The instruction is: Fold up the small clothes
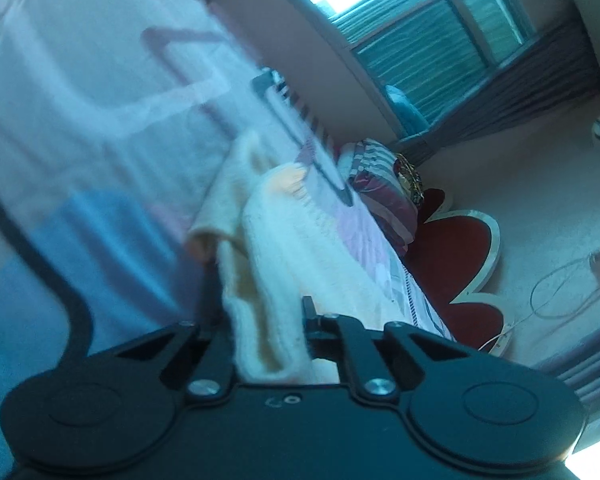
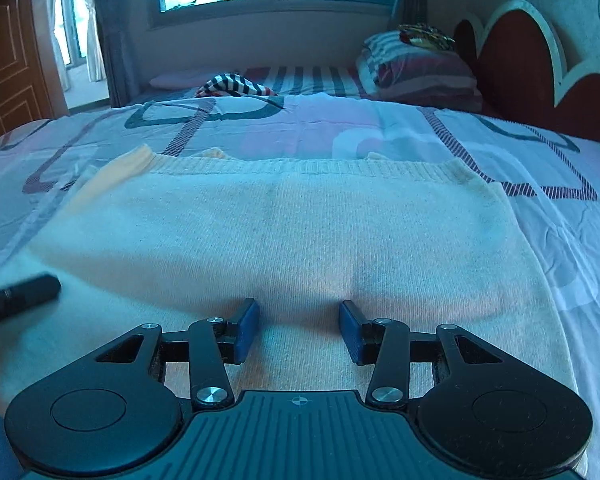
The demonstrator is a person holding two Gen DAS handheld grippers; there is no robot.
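One cream knitted sweater (image 2: 292,232) lies spread flat across the middle of the right wrist picture, on one bed sheet (image 2: 308,128) with loops and stripes. The right gripper (image 2: 299,330) sits low in the middle with its two blue pads (image 2: 247,330) apart over the knit, holding nothing. The left gripper (image 1: 266,320) is pinched tight on a bunched fold of the sweater (image 1: 284,264), low in the middle of its own picture, and one striped pillow (image 2: 416,66) sits upper right.
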